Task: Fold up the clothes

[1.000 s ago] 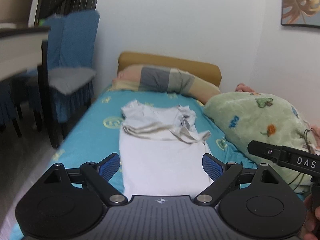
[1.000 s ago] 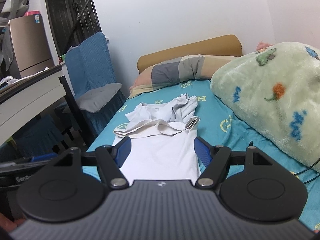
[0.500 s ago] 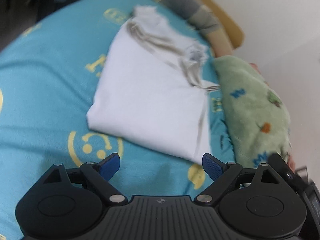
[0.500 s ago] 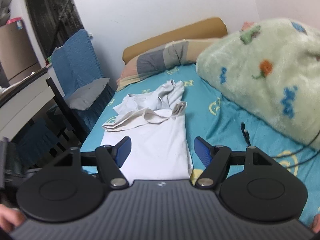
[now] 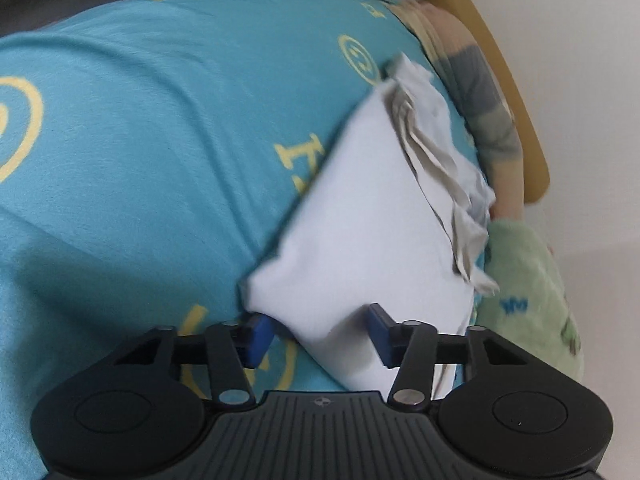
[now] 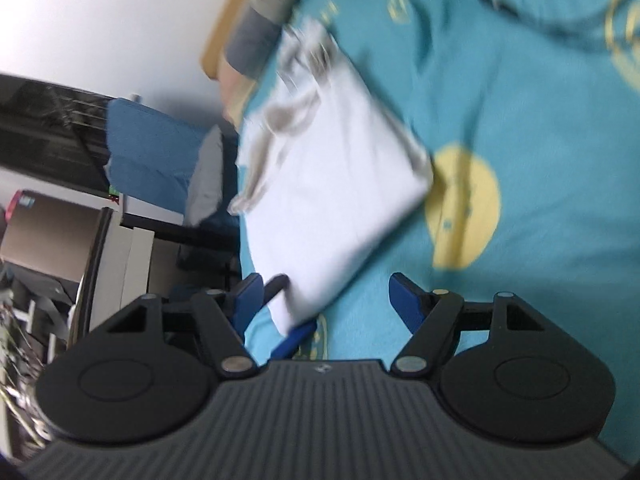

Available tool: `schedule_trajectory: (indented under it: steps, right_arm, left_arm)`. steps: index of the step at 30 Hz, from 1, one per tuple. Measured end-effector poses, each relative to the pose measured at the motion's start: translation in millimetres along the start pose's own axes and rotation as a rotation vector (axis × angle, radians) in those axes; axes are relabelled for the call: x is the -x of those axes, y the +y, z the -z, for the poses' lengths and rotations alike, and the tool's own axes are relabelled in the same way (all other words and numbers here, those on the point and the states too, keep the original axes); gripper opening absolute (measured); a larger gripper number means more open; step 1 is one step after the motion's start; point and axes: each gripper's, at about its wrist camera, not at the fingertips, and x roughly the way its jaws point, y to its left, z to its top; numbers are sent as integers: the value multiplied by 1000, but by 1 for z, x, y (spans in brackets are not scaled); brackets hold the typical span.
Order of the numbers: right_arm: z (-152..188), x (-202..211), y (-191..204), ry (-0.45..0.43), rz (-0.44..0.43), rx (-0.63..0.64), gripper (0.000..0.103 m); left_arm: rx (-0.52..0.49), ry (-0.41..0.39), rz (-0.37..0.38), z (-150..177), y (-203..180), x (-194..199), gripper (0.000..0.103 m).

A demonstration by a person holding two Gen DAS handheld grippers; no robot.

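Left wrist view: left gripper (image 5: 318,334) spread wide around near hem corner of white garment (image 5: 372,216) lying on teal bedsheet (image 5: 140,140); best closed only once both cloth layers sit between pads. Yellow letter shapes on sheet, not legible. Right wrist view: right gripper (image 6: 326,298) likewise unclosed, holding nothing, just short of garment's other near corner; blurred, no readable writing.
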Motion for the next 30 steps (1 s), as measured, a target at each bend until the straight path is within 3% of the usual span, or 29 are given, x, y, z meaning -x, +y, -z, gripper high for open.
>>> schedule_trajectory:
  steps: [3,8,11,13,16,18,19,24,30]
  right_arm:
    - [3,-27,-2,26,-11,-29,72]
    - [2,-48,1,1,-14,-19,61]
    - [-9,-38,-10,-83,-6,-79,58]
    - [-15,-28,-19,-150,0,-131,51]
    - [-22,-17,-29,-223,-23,-180,37]
    - [-24,-17,-26,-220,-36,-162,18]
    - [-26,-18,-22,-215,-32,-141,15]
    - [-31,-3,1,-251,-68,-40,10]
    - [-39,49,57,-263,-116,74,10]
  left_arm:
    - [34,-10,2,-4,6,-1,23]
    - [-2,-69,52,-5,-4,13,11]
    - [-20,-103,85,-4,-11,23,9]
    - [-27,-118,101,-4,-14,28,9]
    - [-31,-130,117,-6,-17,33,9]
    - [-44,-137,140,-9,-21,37,9]
    - [-58,-143,152,-10,-24,39,9]
    - [-193,-174,168,-10,-55,63,7]
    - [-275,-172,214,12,-79,135,6]
